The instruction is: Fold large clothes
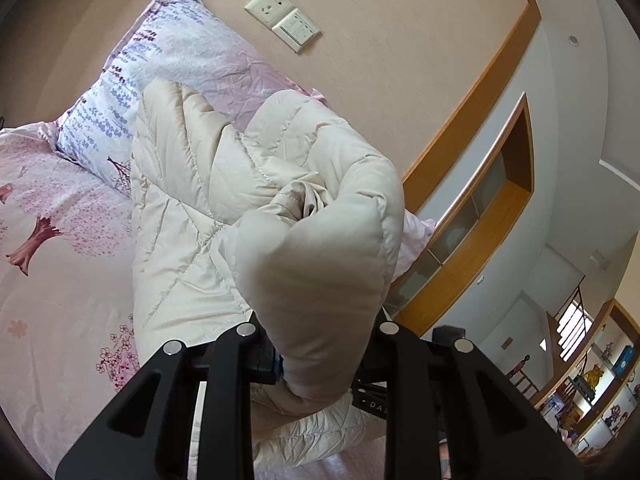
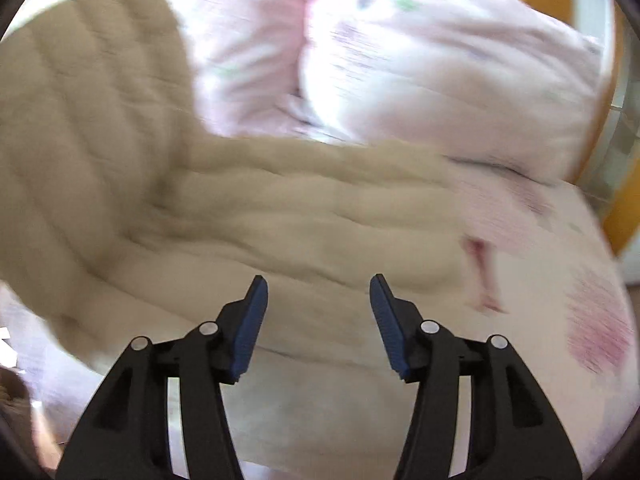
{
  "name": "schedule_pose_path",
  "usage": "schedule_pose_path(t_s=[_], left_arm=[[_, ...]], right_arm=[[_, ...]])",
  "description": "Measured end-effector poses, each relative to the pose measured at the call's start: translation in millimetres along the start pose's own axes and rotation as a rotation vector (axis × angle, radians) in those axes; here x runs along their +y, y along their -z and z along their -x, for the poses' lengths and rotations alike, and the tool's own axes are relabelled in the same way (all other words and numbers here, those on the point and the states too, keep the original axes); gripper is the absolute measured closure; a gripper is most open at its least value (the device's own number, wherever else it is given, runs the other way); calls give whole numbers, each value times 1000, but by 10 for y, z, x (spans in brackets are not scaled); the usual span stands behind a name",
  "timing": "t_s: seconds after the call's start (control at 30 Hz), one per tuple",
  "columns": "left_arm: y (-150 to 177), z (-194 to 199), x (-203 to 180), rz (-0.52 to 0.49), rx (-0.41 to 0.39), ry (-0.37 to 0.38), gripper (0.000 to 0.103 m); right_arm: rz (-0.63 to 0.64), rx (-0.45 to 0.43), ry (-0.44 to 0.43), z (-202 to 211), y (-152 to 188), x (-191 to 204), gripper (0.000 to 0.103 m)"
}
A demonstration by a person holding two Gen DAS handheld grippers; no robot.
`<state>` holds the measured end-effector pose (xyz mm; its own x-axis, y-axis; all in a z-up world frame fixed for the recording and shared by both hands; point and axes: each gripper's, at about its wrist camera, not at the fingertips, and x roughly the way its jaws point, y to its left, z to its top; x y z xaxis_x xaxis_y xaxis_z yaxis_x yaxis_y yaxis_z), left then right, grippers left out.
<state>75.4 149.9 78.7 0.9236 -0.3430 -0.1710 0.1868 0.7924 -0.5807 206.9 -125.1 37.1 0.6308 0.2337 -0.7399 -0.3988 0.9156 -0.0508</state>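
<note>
A cream quilted puffer jacket lies on the pink floral bed. My left gripper is shut on a thick puffy fold of the jacket, which bulges up between the jaws and hides the fingertips. In the right wrist view, which is motion-blurred, the jacket spreads across the bed below my right gripper. The right gripper is open and empty, its blue pads wide apart just above the jacket.
A floral pillow lies at the head of the bed against a beige wall with a socket and switch. A pink bedsheet lies to the left. A pillow lies beyond the jacket. A wooden-framed alcove is at right.
</note>
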Motion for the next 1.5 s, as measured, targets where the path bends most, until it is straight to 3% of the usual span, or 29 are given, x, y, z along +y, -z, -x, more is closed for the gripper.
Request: schedule_pose_path(t_s=[0.1, 0.4, 0.63, 0.73, 0.83, 0.97, 1.03, 1.1, 1.2, 1.33, 1.5], left_arm=[[43, -88, -95, -26, 20, 13, 79], [347, -671, -509, -99, 173, 85, 79], [702, -1204, -744, -111, 316, 133, 79], [816, -1310, -801, -139, 332, 106, 79], [867, -1349, -777, -126, 364, 91, 79], [918, -1440, -801, -155, 391, 59, 79], [988, -1476, -897, -227, 395, 33, 79], [1066, -1534, -983, -307, 411, 4, 77], [1284, -1659, -1119, -450, 469, -46, 76], [1487, -1780, -1253, -596, 532, -88, 75], [1560, -1875, -1299, -648, 572, -109, 71]], right_arm=[[-48, 94, -24, -267, 79, -191, 50], [-68, 155, -135, -694, -170, -262, 46], [-72, 143, -201, -866, -295, -389, 45], [-81, 132, -247, -825, -294, -512, 47], [-96, 92, -213, -598, -225, -787, 45], [-199, 41, -45, -275, -70, -1391, 41], [-338, 40, -109, -161, 43, -1724, 41], [-472, 43, -248, -93, 151, -1969, 42], [-561, -14, -373, 48, 188, -2058, 42], [-513, -82, -560, 202, -50, -1862, 42], [-400, -49, -549, 175, -300, -1559, 42]])
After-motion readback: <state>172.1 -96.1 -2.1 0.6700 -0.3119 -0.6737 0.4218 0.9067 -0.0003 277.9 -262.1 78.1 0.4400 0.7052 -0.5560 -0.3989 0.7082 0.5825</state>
